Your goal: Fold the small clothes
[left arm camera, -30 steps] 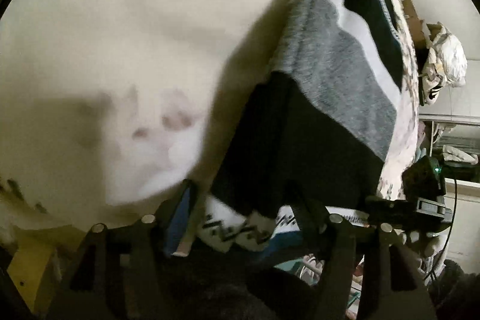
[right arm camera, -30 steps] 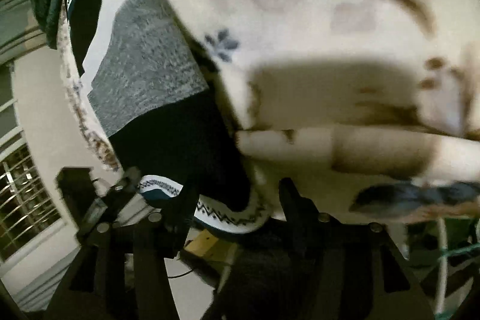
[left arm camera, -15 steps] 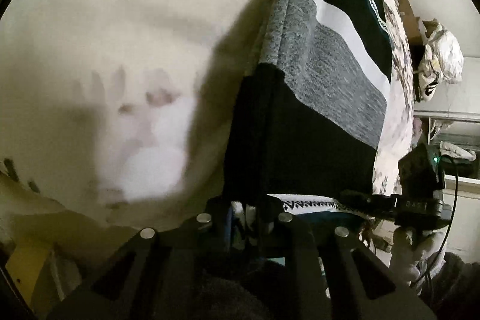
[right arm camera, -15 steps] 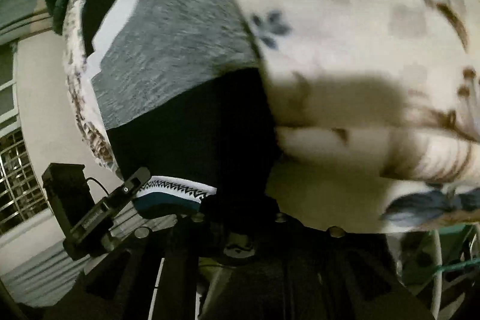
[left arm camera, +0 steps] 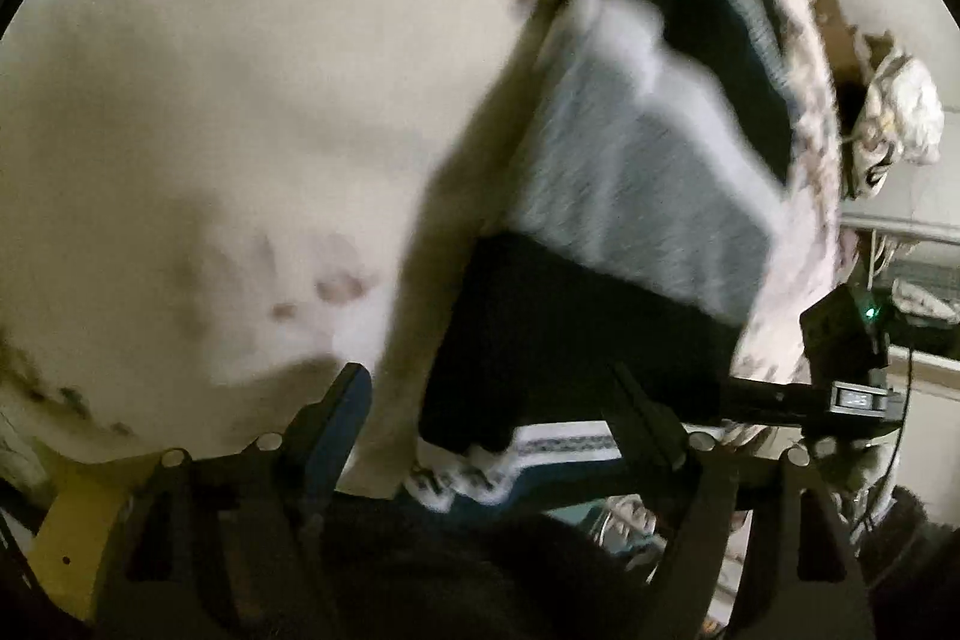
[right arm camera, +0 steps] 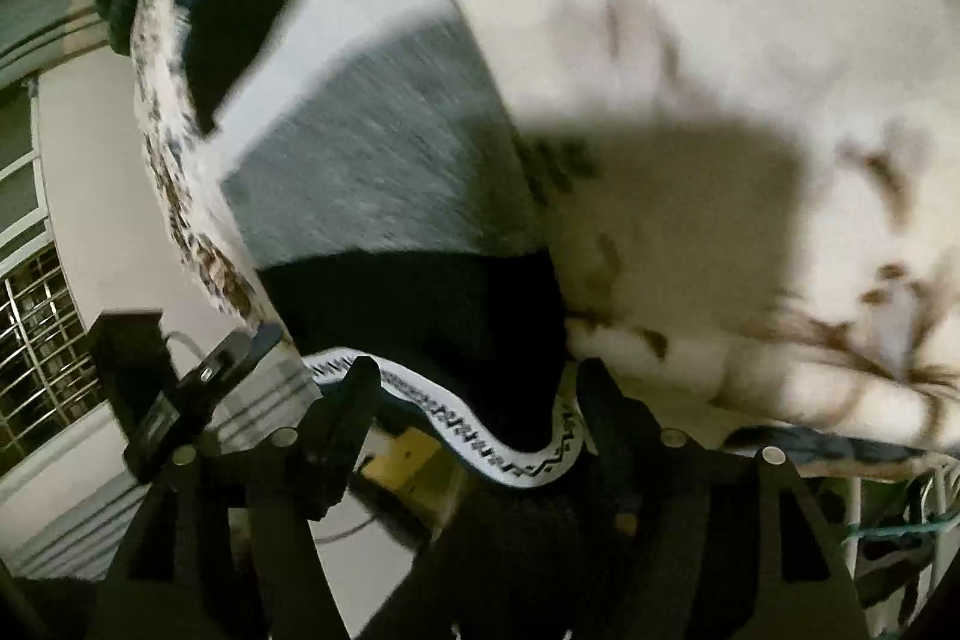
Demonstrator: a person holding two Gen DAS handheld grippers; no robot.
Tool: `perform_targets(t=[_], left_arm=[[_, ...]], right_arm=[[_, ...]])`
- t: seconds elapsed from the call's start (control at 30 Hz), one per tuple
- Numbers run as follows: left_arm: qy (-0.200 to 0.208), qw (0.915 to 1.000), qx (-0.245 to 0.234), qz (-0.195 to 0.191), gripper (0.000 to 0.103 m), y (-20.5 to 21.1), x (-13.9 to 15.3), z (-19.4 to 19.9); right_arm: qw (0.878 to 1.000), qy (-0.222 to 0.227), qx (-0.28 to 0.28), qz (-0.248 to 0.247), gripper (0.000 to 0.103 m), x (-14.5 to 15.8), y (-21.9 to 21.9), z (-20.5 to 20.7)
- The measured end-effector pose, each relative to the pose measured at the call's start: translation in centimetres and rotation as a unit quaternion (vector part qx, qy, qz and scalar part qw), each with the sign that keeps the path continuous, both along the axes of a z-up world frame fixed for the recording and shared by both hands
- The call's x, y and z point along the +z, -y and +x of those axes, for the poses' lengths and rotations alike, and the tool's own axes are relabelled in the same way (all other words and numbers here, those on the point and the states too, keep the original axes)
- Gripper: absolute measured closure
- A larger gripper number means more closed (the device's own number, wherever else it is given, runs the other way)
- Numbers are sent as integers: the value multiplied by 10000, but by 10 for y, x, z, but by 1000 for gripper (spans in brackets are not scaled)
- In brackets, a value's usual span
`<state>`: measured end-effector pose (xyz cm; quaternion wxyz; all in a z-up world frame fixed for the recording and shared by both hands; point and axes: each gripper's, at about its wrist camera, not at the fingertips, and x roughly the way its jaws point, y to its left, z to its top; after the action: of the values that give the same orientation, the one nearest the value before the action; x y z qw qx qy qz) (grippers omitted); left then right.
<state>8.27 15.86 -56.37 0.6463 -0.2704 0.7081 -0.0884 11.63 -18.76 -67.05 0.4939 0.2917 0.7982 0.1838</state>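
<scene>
Your left gripper (left arm camera: 489,403) stands released, its jaws having just been opening, with the near edge of the striped garment (left arm camera: 624,196) lying between the fingers untouched. Your right gripper (right arm camera: 474,388) is likewise released and has just been opening, the garment's patterned white hem (right arm camera: 480,436) sagging in the gap between its fingers. From the left wrist the garment spreads toward one o'clock, black, then grey, then white bands. It rests on a cream floral bedsheet (left arm camera: 240,100), which fills ten o'clock there and two o'clock from the right wrist.
</scene>
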Motion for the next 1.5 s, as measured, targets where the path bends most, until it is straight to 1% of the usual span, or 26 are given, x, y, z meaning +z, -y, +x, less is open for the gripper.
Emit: perform_targets(t=[0.03, 0.07, 0.13, 0.2, 0.23, 0.27, 0.3, 0.33, 0.4, 0.47, 0.53, 0.67, 0.73, 0.77, 0.8, 0.83, 0.93, 0.97, 1.0, 1.07, 1.13, 1.2, 1.37, 1.43, 1.47, 1.5], left_arm=[[-79, 9999, -71, -82, 26, 4, -7, 0], [-94, 9998, -155, -64, 26, 9, -13, -1], [139, 9994, -330, 10, 25, 17, -9, -3], [284, 9989, -378, -51, 27, 21, -5, -4], [339, 9987, -380, -78, 57, 22, -2, -4], [311, 9987, -393, -3, 82, 23, -1, -5], [240, 9990, -364, -50, 94, 24, -1, -4], [239, 9993, -290, -79, 94, 22, 1, -3], [293, 9994, -174, -33, 94, 19, 12, -3], [443, 9989, -128, -45, 94, 19, 31, -3], [518, 9985, -10, -153, 94, 18, 45, -1], [788, 9958, 304, -343, 94, 9, 88, 9], [1027, 9925, 455, -473, 94, 7, 113, 22], [1107, 9915, 484, -484, 94, 8, 117, 26], [1254, 9890, 552, -554, 94, 9, 129, 38], [1338, 9876, 604, -559, 94, 15, 132, 50], [1758, 9795, 760, -622, 94, 11, 153, 93], [1835, 9777, 788, -646, 94, 12, 155, 105], [1948, 9748, 839, -697, 94, 14, 157, 125], [2133, 9694, 951, -752, 94, 18, 158, 167], [2288, 9669, 914, -664, 94, 13, 160, 196], [2398, 9649, 877, -618, 94, 14, 155, 238], [2411, 9663, 725, -534, 94, 8, 133, 322], [2284, 9673, 790, -774, 92, 3, 120, 353], [2154, 9676, 921, -940, 91, -2, 110, 370], [2058, 9679, 1005, -1037, 89, -6, 105, 380]], right_arm=[[9999, -129, 18, 39, 33, -11, -4, -4], [9998, -196, 20, 63, 33, -16, -8, -7], [9995, -194, -25, 238, 32, -24, -18, -13], [9992, -126, -118, 368, 32, -25, -16, -17], [9990, -91, -149, 417, 34, -24, -18, -19], [9990, -64, -170, 397, 46, -24, -19, -20], [9991, -44, -211, 371, 74, -24, -20, -22], [9992, -64, -225, 325, 86, -25, -21, -24], [9985, -14, -421, 364, 89, -19, -19, -24], [9982, 105, -444, 393, 90, -8, -20, -21], [9973, 237, -468, 507, 90, 5, -23, -16], [9938, 544, -528, 809, 90, 50, -21, -3], [9914, 693, -601, 932, 90, 72, -19, 6], [9898, 772, -659, 1001, 90, 86, -11, 14], [9883, 862, -696, 1053, 90, 96, -4, 21], [9868, 968, -731, 1076, 90, 107, 0, 29], [9801, 1334, -924, 1142, 91, 139, 11, 64], [9782, 1426, -992, 1142, 90, 146, 9, 74], [9746, 1563, -1085, 1178, 91, 156, 10, 92], [9704, 1789, -1200, 1092, 91, 170, 19, 123], [9663, 1975, -1300, 1014, 91, 179, 18, 156], [9630, 2090, -1429, 922, 91, 183, 24, 191], [9573, 2154, -1806, 674, 90, 168, 24, 290], [9564, 2094, -1924, 665, 90, 159, 26, 328], [9556, 2062, -2009, 635, 90, 154, 21, 343], [9535, 1999, -2170, 618, 88, 148, 24, 365]])
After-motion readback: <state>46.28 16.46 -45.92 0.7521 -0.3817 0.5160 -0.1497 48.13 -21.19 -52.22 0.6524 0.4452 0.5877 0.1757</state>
